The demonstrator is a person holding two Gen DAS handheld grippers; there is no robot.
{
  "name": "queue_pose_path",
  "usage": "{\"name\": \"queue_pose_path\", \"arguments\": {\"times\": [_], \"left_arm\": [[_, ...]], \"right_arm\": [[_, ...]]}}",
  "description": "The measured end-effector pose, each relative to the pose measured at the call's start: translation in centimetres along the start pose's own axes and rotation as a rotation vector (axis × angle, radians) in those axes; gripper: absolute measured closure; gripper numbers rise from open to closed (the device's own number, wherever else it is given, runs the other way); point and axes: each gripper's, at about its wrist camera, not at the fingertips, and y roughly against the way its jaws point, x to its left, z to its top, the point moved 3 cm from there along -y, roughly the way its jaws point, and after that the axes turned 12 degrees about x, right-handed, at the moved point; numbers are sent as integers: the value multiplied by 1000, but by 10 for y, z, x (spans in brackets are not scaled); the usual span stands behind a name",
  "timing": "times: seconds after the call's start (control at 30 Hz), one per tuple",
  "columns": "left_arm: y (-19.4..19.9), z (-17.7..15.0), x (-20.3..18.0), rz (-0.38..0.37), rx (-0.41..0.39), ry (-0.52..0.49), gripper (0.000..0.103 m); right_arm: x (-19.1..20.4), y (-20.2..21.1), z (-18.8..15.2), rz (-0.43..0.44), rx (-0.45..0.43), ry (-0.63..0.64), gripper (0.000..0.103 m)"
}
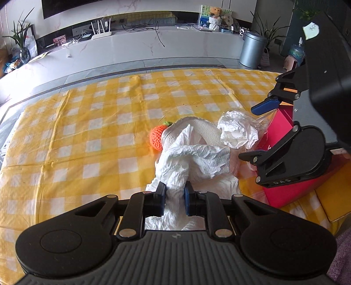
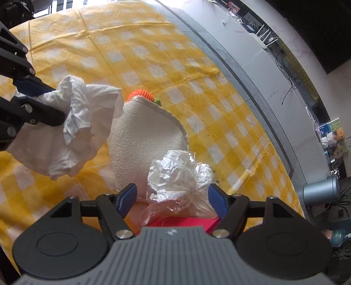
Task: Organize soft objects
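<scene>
Yellow-and-white checked cloth [image 1: 87, 122] spreads wide here, and nearly all of it on the far side of the cream textured cloth [image 2: 144, 140] is bare, open room right out to the cloth's far edge, where a grey strip of floor and a long white ledge [image 1: 153, 43] run across. The crowded corner is on the other side: a pink box [image 1: 283, 131] sits just beside the cream cloth, with a grey metal bin [image 1: 252, 50] well beyond it by the ledge.

Left gripper [image 1: 174, 197] is pinched narrow on a crumpled white paper towel [image 1: 193, 160], the blue pads squeezing a twisted fold of it. In the right wrist view that towel hangs bunched off the jaws, partly draped over the cream cloth's near edge.

Right gripper [image 2: 173, 197] stands with its jaws well apart, and the crumpled clear plastic wrap [image 2: 177, 175] lies between the blue pads, neither pad pressing it. The wrap rests on the cream cloth's corner, touching the pink box's rim.

An orange crocheted fruit [image 1: 156, 137] with a green tuft peeks out from behind the cream cloth, touching its far edge and half hidden by it.

Writing: the letters "DAS" show on the right gripper's finger housing in the left wrist view. Printed cards stand by a small teddy bear [image 1: 216, 13] on the ledge, too small to read.
</scene>
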Motion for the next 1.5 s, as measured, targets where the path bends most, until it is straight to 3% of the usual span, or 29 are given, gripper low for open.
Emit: {"name": "queue_pose_path", "arguments": {"times": [0.1, 0.17, 0.27, 0.37, 0.57, 0.83, 1.17, 1.5], "left_arm": [[-1, -4, -4, -3, 5, -7, 84], [-2, -6, -7, -5, 13, -6, 84], [-1, -9, -9, -5, 20, -7, 84], [2, -10, -11, 2, 21, -7, 84], [17, -12, -16, 9, 7, -3, 84], [52, -18, -24, 37, -38, 23, 84], [115, -25, -60, 45, -139, 2, 84], [146, -13, -133, -9, -200, -91, 84]], "right_arm": [[7, -8, 2, -36, 35, 54, 38], [9, -13, 2, -48, 48, 69, 46], [11, -14, 3, -50, 49, 75, 49], [12, -8, 2, -69, 29, 72, 63], [9, 21, -2, -108, -53, 52, 69], [-5, 90, -22, -30, -248, -82, 69], [-13, 173, -91, 6, -439, -252, 69], [-39, 205, -200, 19, -439, -425, 69]]}}
